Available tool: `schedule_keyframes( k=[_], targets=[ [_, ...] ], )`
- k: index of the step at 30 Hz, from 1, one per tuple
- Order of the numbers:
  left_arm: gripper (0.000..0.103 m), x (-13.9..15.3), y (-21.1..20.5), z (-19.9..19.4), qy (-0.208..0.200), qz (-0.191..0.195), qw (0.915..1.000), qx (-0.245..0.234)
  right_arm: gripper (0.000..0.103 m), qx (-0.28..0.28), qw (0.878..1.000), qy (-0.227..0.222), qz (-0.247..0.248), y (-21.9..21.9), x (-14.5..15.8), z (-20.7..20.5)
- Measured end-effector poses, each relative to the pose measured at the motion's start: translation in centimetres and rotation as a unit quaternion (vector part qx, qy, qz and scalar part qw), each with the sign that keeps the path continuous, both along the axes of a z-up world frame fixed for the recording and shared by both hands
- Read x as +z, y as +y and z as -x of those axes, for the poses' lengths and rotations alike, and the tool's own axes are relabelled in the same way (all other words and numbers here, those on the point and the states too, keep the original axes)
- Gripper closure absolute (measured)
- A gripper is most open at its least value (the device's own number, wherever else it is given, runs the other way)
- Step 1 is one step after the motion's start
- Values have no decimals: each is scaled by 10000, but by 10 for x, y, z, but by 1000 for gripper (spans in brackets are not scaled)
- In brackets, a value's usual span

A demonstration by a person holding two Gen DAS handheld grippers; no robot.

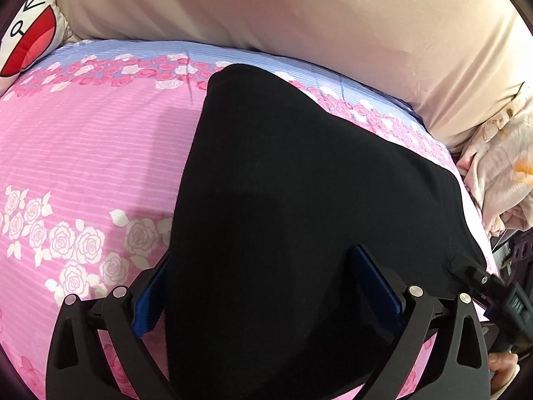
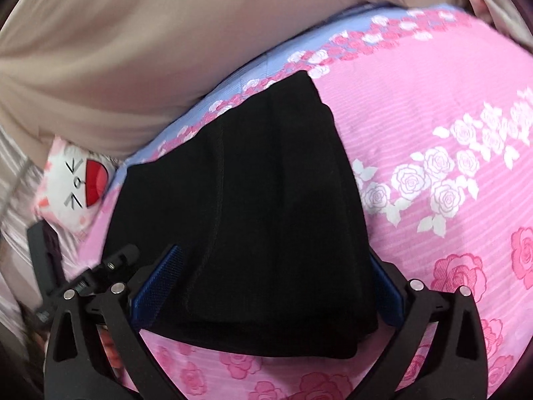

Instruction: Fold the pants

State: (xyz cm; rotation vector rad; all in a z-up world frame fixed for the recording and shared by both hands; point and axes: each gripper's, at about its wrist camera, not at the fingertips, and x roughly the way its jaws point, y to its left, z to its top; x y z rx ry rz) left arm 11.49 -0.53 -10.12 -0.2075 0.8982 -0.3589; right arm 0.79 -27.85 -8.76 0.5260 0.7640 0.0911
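The black pants (image 1: 283, 183) lie folded into a compact stack on the pink floral bedsheet (image 1: 83, 150). In the left wrist view my left gripper (image 1: 263, 276) is open, its blue-padded fingers straddling the near end of the stack. In the right wrist view the pants (image 2: 253, 200) show as a layered stack with a seam line, and my right gripper (image 2: 276, 276) is open, its fingers wide on either side of the stack's near edge. The other gripper shows at the right edge of the left wrist view (image 1: 493, 286) and at the left edge of the right wrist view (image 2: 100, 273).
A beige pillow (image 1: 299, 10) lies along the far side of the bed. A white cartoon cushion (image 1: 30, 26) with a red mouth sits at the corner. Crumpled pale floral bedding (image 1: 499, 166) lies at the right. The sheet has a blue band (image 1: 133, 50) near the pillow.
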Motion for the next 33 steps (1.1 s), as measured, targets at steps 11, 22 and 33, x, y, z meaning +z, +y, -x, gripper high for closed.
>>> schedule_keyframes(
  k=[11, 22, 33],
  targets=[
    [24, 2, -5, 1, -32, 63, 10000, -37, 46, -118, 9998, -84, 148, 5, 5, -2],
    [69, 35, 6, 33, -222, 65, 9992, -317, 70, 305, 9984, -446, -142, 5, 44, 26],
    [47, 6, 26, 119, 74, -6, 9992, -396, 42, 617, 9973, 127, -371, -2, 7, 97]
  ],
)
